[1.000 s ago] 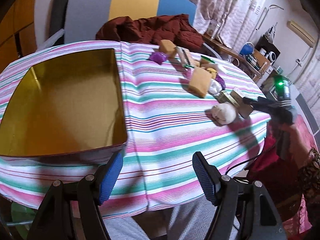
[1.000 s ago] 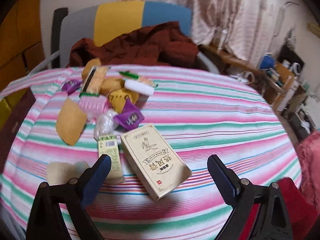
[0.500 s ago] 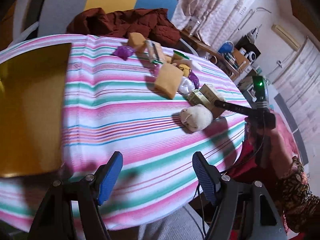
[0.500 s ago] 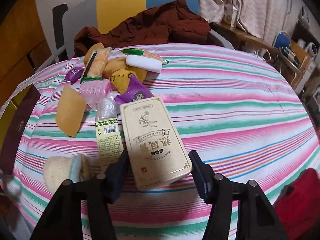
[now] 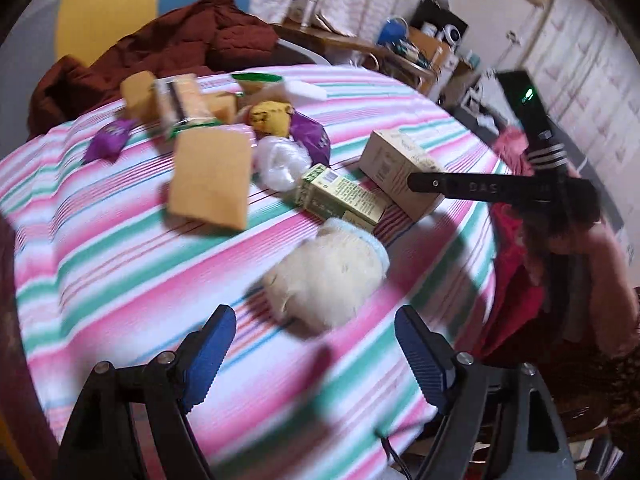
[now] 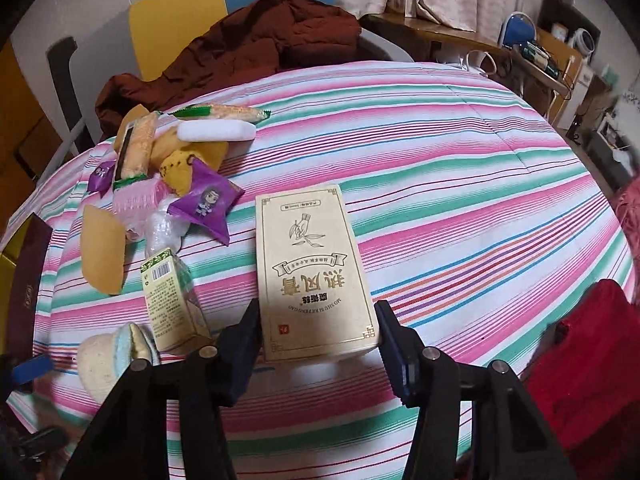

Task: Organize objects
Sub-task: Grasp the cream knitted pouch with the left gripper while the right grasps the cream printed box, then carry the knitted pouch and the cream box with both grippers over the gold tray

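A beige tea box [image 6: 314,272] lies flat on the striped tablecloth [image 6: 460,184]. My right gripper [image 6: 318,344] is shut on its near end, one finger on each long side; the box [image 5: 400,172] also shows in the left wrist view with a black finger [image 5: 436,185] against it. My left gripper [image 5: 316,356] is open and empty, just short of a cream rolled sock [image 5: 328,280], which also shows in the right wrist view [image 6: 114,360]. A small green box [image 6: 174,304] lies left of the tea box.
A pile of snack packets, a yellow sponge [image 6: 100,250], purple sachets [image 6: 206,204] and a plastic bag lies at the table's far left. A dark red jacket [image 6: 256,44] hangs over the chair behind. The dark tin's rim [image 6: 26,280] shows at the left edge.
My right gripper has moved forward and closed on the tea box. My left gripper has swung right, away from the gold tin, up to the sock.
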Tool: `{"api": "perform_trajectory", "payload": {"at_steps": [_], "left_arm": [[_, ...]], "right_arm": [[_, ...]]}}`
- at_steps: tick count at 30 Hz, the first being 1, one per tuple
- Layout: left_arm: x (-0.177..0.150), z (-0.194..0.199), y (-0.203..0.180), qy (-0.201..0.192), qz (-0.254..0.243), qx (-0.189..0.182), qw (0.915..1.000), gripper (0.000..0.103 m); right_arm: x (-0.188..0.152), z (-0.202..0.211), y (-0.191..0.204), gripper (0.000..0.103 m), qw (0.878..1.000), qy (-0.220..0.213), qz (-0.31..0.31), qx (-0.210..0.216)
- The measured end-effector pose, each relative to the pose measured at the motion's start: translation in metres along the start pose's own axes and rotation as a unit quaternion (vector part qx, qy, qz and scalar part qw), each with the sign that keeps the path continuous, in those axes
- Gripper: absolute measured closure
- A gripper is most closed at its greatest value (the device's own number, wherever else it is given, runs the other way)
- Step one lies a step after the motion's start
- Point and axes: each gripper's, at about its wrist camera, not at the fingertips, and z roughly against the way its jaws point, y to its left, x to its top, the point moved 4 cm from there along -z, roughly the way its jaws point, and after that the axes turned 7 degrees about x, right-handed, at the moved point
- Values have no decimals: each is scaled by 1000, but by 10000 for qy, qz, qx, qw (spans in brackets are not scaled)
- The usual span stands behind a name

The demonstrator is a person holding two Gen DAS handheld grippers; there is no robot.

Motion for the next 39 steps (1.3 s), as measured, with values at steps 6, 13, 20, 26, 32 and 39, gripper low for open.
{"api": "perform_trajectory", "payload": {"at_steps": [6,13,20,26,32,39], "left_arm": [[10,-30,-18,117,-526,205,9983,20],[-1,-39,-21,-35,-772,531,9956,34],[-15,-32,-20,-357,-764,634,9944,37],[-32,-17,-14,-649,-489,629,9947,41],[-48,3,3,-710,178,448,9963,43],[-64,47,32,-1126,703,579,9895,43]], "right_arm": [[-1,-7,4,49,9999,126,40,3],[-1,-10,4,50,9998,170,-37,50],[3,-7,6,50,9999,31,-57,137],[8,1,9,51,9994,-234,-44,236],[11,6,7,51,9988,-405,-131,245],[12,9,8,51,9982,-521,-121,282]]}}
